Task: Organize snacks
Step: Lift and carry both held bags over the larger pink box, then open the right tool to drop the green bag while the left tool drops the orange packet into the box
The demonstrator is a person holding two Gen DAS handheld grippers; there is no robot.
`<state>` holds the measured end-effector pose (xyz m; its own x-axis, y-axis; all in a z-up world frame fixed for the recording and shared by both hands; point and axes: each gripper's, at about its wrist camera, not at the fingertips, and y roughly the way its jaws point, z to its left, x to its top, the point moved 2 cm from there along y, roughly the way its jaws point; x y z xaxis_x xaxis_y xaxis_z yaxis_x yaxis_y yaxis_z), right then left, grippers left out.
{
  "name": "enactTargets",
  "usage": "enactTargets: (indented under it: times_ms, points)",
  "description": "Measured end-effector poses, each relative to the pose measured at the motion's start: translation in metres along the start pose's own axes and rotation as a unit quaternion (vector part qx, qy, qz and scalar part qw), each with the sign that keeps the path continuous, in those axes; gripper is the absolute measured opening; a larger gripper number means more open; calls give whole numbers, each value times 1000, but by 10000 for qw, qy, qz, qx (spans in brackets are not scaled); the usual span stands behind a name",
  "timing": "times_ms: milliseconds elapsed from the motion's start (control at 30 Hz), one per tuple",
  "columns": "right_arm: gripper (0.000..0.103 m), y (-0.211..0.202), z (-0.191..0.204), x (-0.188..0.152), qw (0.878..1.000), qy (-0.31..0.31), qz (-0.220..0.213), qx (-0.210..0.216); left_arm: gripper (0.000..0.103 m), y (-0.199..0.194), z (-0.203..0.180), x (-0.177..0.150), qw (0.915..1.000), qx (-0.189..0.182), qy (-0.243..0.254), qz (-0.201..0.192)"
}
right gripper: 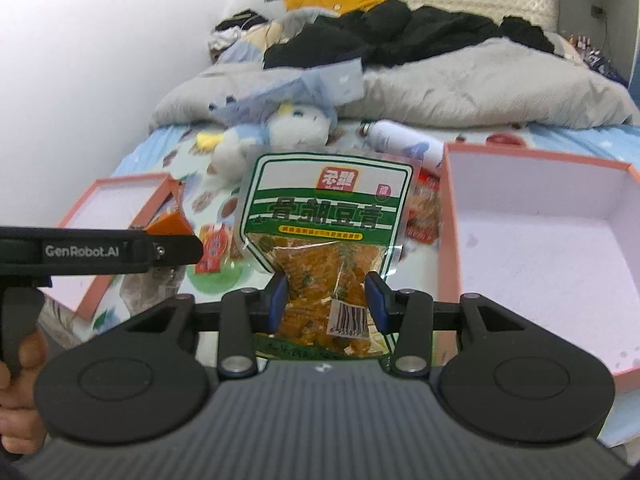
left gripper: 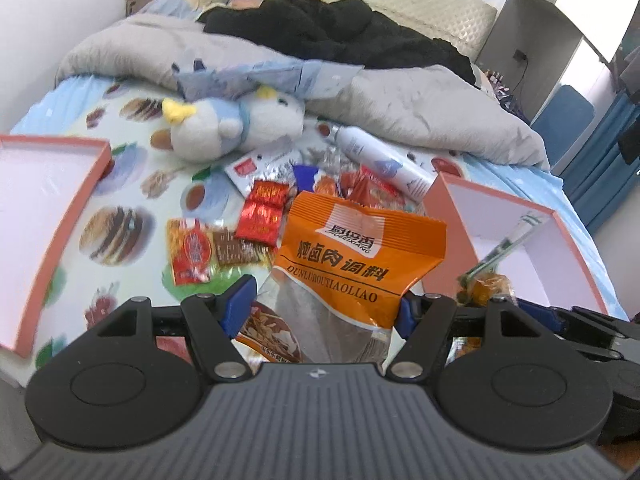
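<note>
Blue rubber pads of the left gripper [left gripper: 322, 310] press on both sides of an orange plastic seasoning packet with a clear lower half [left gripper: 360, 256], which stands upright between them and clear of the bedsheet; at about 3 o'clock from it the right gripper [right gripper: 326, 300] has its own blue pads clamped on a green-and-white clear plastic bag of orange-yellow snack pieces [right gripper: 326, 220], also upright, its barcode showing near the right pad. Beyond the orange packet, toward 12 o'clock in the left wrist view, loose small snack packets in red, gold and brown foil [left gripper: 260, 212] lie scattered on the food-printed light-blue bedsheet [left gripper: 120, 220]. At 9 o'clock of that pile sits a shallow pink-rimmed white cardboard box lid [left gripper: 96, 164], and at 3 o'clock a deeper pink-walled white cardboard box [right gripper: 540, 240], its floor bare in the right wrist view. Farther out at 12 o'clock a blue-and-white plush toy with yellow horns [left gripper: 232, 124] lies on its side, with a white spray can [left gripper: 380, 156] lying just to its 3 o'clock. Behind them a rumpled grey quilt [left gripper: 420, 96] carries a heap of black clothing [left gripper: 340, 28]. At 9 o'clock in the right wrist view a person's hand [right gripper: 16, 400] grips the left tool's handle
</note>
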<state>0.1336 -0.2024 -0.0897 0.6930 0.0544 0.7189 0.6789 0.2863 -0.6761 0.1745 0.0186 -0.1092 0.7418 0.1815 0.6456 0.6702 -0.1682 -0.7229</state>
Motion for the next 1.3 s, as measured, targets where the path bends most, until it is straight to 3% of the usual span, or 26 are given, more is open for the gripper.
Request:
enactTargets:
  times_ms: [233,500,733,967,1300]
  points:
    - [45,-26,-15,26,9993,81,-363,-25,73,-12,-23,32,9996,-122,186,-171]
    - [45,-52,-50,49,9969,249,-746,-27,73,-9,-76,56,9979,-527,283,-265]
    - [45,-55,-86,61,9967,119,-735,-324,73,8,-130,67,9948,-907,350,-298]
    - [45,-43,-135,54,9946,555,-616,-631,73,50,-179,67,9914,-1086,720,92]
    - [46,-4,-201,22,9890,1102,24,-987,74,130,-228,43,9839,-1182,1078,800]
